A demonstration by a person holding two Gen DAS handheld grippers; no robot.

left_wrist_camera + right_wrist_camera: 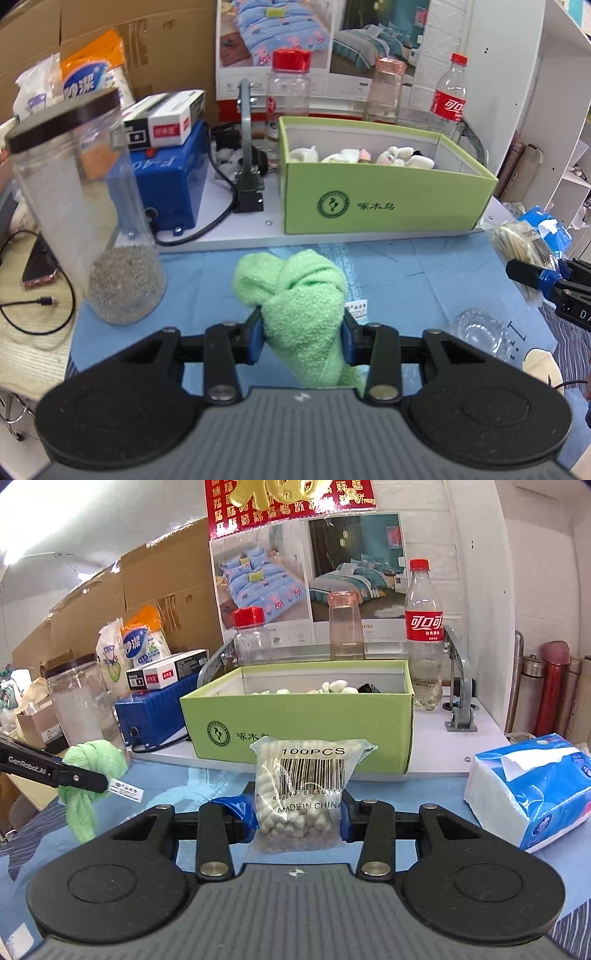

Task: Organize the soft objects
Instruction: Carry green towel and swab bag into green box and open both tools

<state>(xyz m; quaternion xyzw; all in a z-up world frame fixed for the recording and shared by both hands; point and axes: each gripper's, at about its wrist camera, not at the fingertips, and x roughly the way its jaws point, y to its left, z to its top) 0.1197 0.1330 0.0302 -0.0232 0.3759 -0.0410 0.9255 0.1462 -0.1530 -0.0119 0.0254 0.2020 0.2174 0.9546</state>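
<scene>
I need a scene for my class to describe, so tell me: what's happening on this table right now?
A person is sorting soft items with two handheld grippers. The left gripper is shut on a knotted green towel, and the right gripper is shut on a bag of cotton swabs. Both are held above the blue cloth, in front of the green box, which already holds several small soft things.
</scene>
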